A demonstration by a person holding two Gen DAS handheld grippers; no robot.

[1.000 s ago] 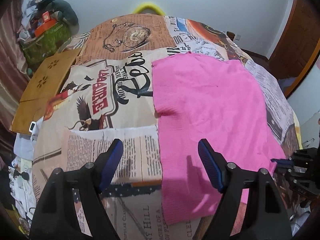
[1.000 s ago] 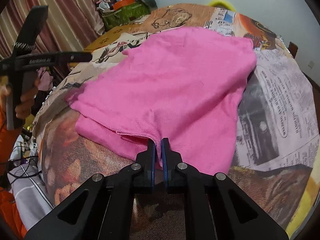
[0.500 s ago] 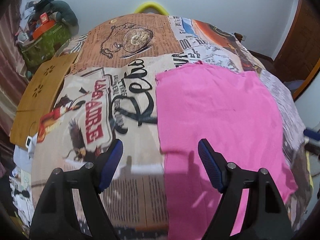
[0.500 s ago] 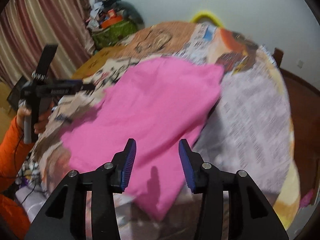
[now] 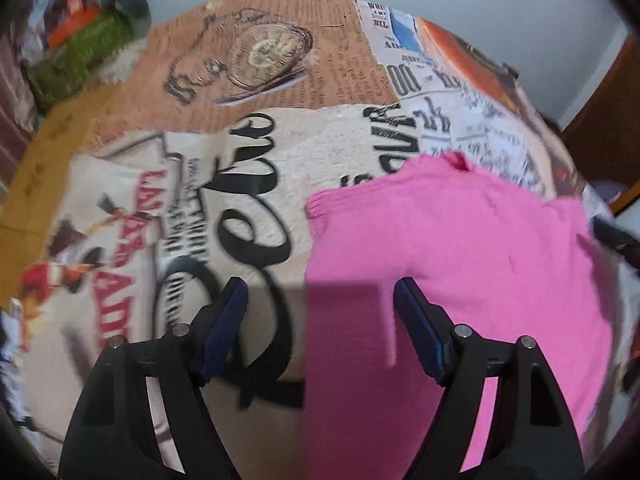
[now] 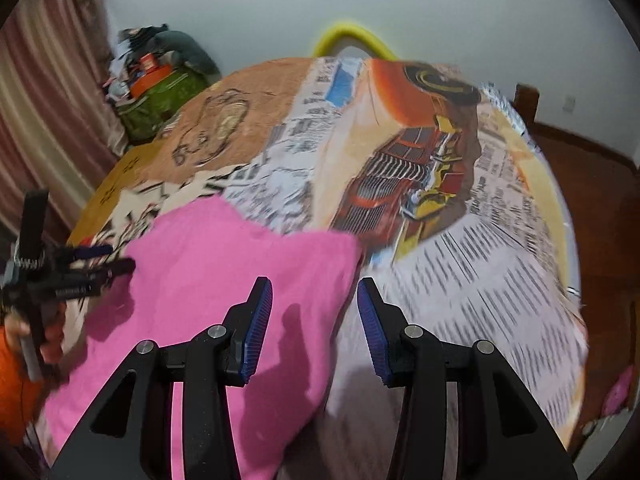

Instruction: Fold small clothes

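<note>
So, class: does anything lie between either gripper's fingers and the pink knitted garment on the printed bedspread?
Nothing visible does. The pink knitted garment lies flat on the newspaper-print bedspread with nothing on top. The left gripper hovers over its left edge, the right gripper over its right edge; both are closing slightly, with no cloth between the fingers.

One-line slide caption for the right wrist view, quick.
Right tongs, empty and closing, hover over the right edge of the pink garment on the newspaper-print bedspread.

The pink garment (image 5: 460,248) is soft matt knit cloth; the bedspread (image 5: 320,152) beneath is matt printed fabric. The gripper fingers (image 6: 258,328) are matt black plastic with ribbed blue pads.
</note>
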